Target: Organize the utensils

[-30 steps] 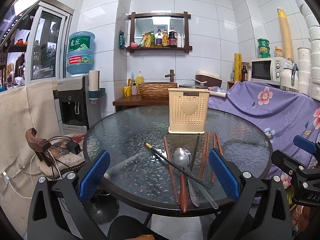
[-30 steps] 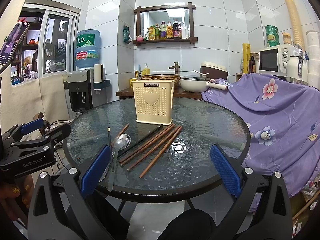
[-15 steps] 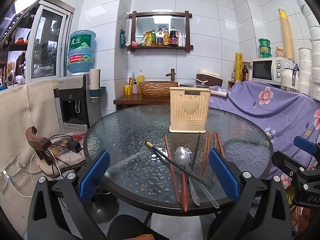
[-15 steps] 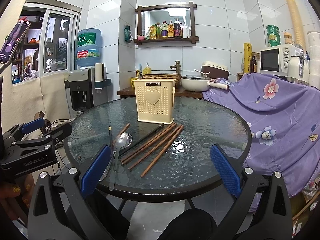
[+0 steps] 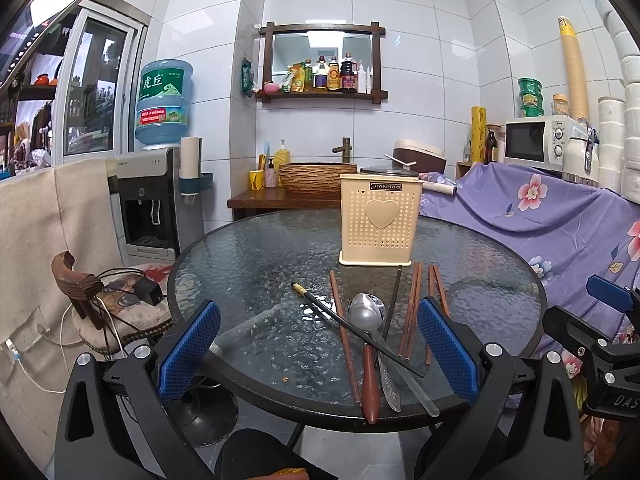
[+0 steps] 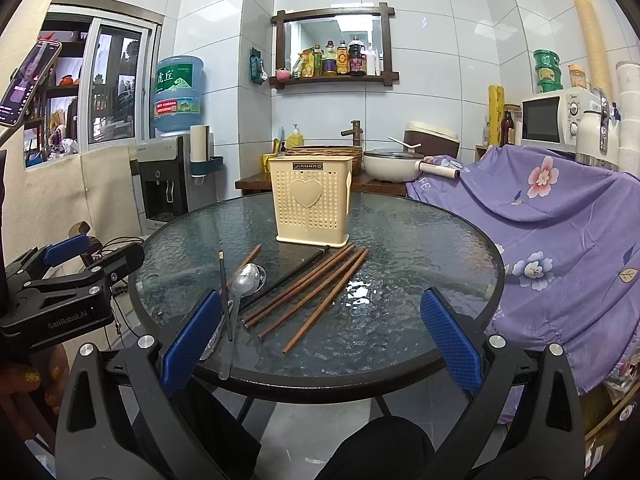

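Round textured-glass bench (image 5: 248,264) carries loose brown wooden chopsticks (image 6: 316,292) lying lengthwise toward the cream perforated plastic utensil holder (image 6: 312,208), nearest the wide-open, empty right hand-held gripper (image 6: 320,340); left hand-held gripper (image 5: 316,348) likewise open.

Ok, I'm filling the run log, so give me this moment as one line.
left tool: open, empty | right tool: open, empty | chopsticks, spoon: on table | holder: upright

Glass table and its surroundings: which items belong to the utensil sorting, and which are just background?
Job items: cream utensil holder, brown chopsticks, black chopsticks, metal spoon, both open grippers.

Background: water dispenser, microwave, floral purple cloth, condiment shelf.
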Tool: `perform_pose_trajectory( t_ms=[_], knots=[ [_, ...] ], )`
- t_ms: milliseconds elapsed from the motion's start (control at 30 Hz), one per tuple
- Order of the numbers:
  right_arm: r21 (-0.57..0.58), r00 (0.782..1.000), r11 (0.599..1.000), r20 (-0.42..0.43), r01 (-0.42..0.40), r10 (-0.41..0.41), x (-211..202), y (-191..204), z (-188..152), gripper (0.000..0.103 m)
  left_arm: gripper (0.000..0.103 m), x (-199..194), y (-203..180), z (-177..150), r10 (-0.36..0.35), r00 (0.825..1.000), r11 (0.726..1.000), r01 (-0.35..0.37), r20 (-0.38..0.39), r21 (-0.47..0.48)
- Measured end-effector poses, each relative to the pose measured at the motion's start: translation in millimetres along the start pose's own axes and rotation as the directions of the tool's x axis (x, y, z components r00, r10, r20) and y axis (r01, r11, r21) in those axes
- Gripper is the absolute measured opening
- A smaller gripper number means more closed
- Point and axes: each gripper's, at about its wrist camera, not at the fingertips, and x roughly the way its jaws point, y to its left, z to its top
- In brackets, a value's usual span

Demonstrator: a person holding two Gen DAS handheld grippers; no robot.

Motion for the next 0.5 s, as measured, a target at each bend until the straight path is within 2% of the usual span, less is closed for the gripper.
perform_pose_trajectory(
  t_ms=[500],
  knots=[
    [-0.001,1.0,1.0,-0.005,-0.003,0.003,1.3,-0.2,-0.3,0.098,0.097,-0.4,0.9,-0.4,0.001,1.0,1.0,-0.001,-0.004,-0.003]
  ],
)
